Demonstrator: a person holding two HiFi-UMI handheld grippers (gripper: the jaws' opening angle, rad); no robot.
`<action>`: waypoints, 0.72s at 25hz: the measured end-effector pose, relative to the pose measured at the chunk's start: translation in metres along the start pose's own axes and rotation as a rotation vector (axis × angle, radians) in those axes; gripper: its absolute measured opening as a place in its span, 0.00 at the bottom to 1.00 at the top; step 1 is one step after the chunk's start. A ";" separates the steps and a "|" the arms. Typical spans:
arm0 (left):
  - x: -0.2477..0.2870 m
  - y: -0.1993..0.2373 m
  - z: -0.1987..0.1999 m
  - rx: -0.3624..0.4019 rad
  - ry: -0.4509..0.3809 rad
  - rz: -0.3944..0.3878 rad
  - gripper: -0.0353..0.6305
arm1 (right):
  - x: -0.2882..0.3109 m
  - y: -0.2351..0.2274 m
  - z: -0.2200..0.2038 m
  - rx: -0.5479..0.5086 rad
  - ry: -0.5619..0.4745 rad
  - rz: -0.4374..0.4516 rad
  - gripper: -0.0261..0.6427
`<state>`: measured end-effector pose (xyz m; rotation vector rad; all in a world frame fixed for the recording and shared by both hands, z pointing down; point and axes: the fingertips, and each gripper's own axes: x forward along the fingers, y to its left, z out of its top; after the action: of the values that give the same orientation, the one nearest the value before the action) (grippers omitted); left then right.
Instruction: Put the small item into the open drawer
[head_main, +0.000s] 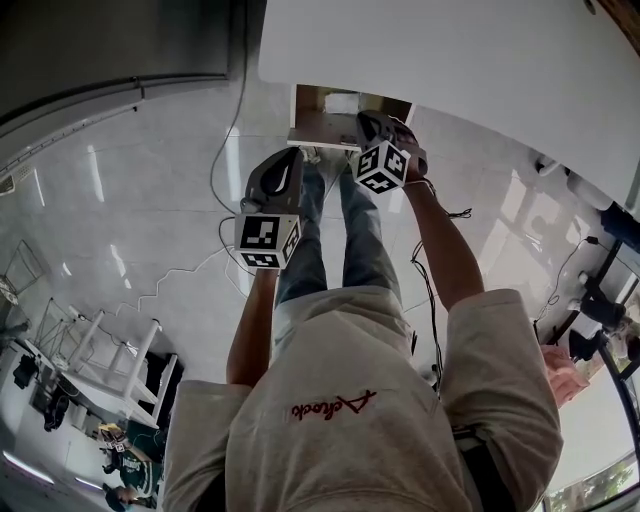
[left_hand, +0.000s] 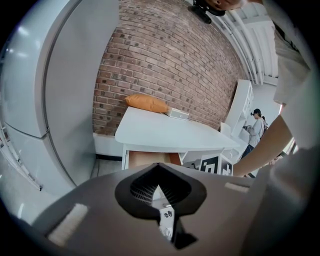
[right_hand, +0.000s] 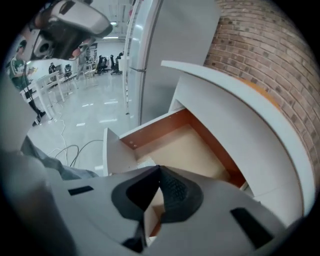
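The small item (left_hand: 165, 220), a white scrap with dark print, sits pinched between the jaws of my left claw (left_hand: 159, 168), which are closed on it. In the left gripper view it shows at 6 o'clock, low in the gap behind the tips. The open drawer (left_hand: 150, 159) lies at 12 o'clock from the item and apart from it, pulled out from under the white table (left_hand: 165, 134).

In the head view my left claw hangs at 7 o'clock of the drawer, over the floor and short of its front. My right claw (right_hand: 159, 170) is at 1 o'clock of the left one, right at the drawer's front edge. Its jaws are closed tip to tip and empty, and its view looks down onto the drawer's pale wooden bottom.

On the table, toward 11 o'clock in the left gripper view, an orange cushion (left_hand: 146, 102) lies beside a small pale box (left_hand: 177, 113), against the brick wall (left_hand: 165, 60). In the right gripper view, loose cables (right_hand: 75, 147) trail over the shiny floor at 9 o'clock of the drawer.
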<state>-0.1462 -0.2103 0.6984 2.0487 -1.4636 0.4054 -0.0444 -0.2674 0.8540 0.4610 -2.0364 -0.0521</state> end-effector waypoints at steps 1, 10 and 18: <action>-0.001 -0.002 0.003 0.003 -0.004 -0.002 0.07 | -0.006 -0.001 0.002 0.024 -0.010 -0.009 0.06; 0.000 -0.020 0.039 0.041 -0.058 -0.021 0.07 | -0.080 -0.028 0.034 0.365 -0.184 -0.090 0.06; -0.001 -0.030 0.068 0.056 -0.102 -0.021 0.07 | -0.154 -0.065 0.058 0.633 -0.368 -0.162 0.06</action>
<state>-0.1245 -0.2444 0.6355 2.1557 -1.5045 0.3409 -0.0093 -0.2840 0.6814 1.0751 -2.3518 0.4519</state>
